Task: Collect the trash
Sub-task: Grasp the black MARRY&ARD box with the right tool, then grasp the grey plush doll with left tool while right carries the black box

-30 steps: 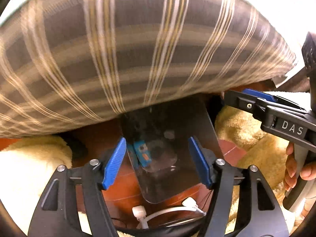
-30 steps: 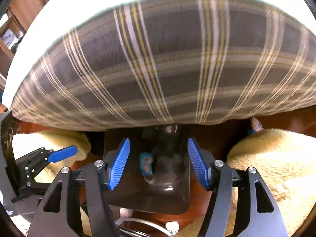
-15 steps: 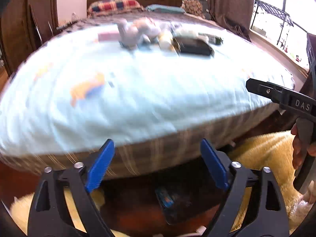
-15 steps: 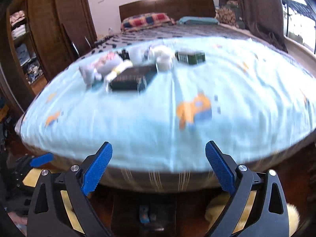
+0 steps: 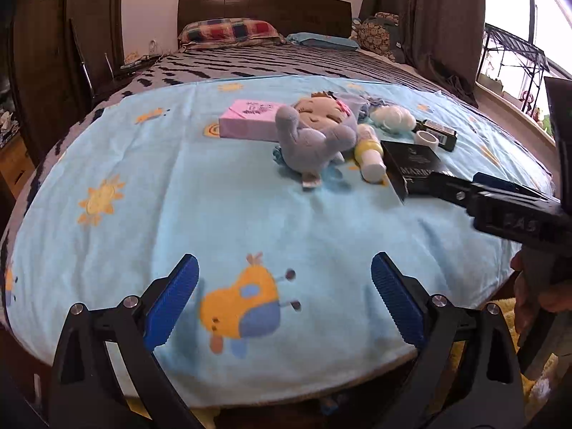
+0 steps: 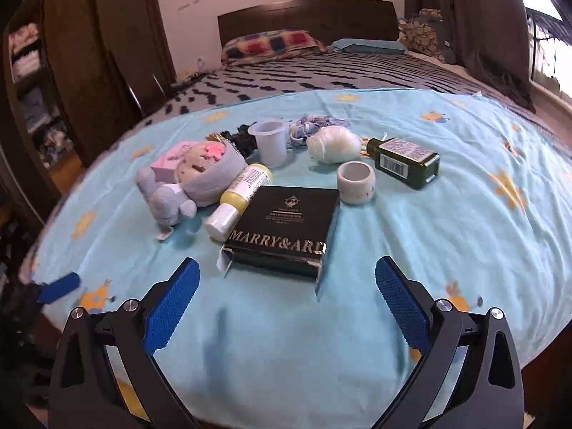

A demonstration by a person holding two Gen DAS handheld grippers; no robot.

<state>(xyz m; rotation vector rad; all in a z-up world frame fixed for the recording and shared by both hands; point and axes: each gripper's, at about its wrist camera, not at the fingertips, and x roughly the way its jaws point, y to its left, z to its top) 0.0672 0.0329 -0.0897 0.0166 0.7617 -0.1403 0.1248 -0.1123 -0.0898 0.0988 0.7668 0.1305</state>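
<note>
A cluster of items lies on the light blue blanket [image 6: 464, 236]: a black box [image 6: 286, 221] marked MARRY&ARD, a yellow bottle [image 6: 243, 193], a white tape roll [image 6: 355, 182], a dark green bottle [image 6: 404, 161], a white wad [image 6: 334, 144], a clear cup [image 6: 270, 139] and a grey plush toy [image 6: 200, 178]. My right gripper [image 6: 287, 264] hovers just short of the black box, jaws opening, nothing between them. My left gripper [image 5: 284, 261] hangs over bare blanket [image 5: 178, 214], jaws opening too and empty, well short of the plush toy [image 5: 314, 136] and a pink box [image 5: 246, 119].
The bed runs back to a dark headboard [image 5: 264, 7] with a checked pillow [image 5: 228, 32]. Dark wardrobes [image 6: 89, 53] stand on the left, curtains [image 5: 429, 18] and a window on the right. A hand holds the right gripper's handle [image 5: 500, 211] at the left wrist view's right edge.
Both grippers rose from below the bed's edge, where a dark tray sat on the floor, to above the blanket. Both jaws widened. The items on the bed came into view.
</note>
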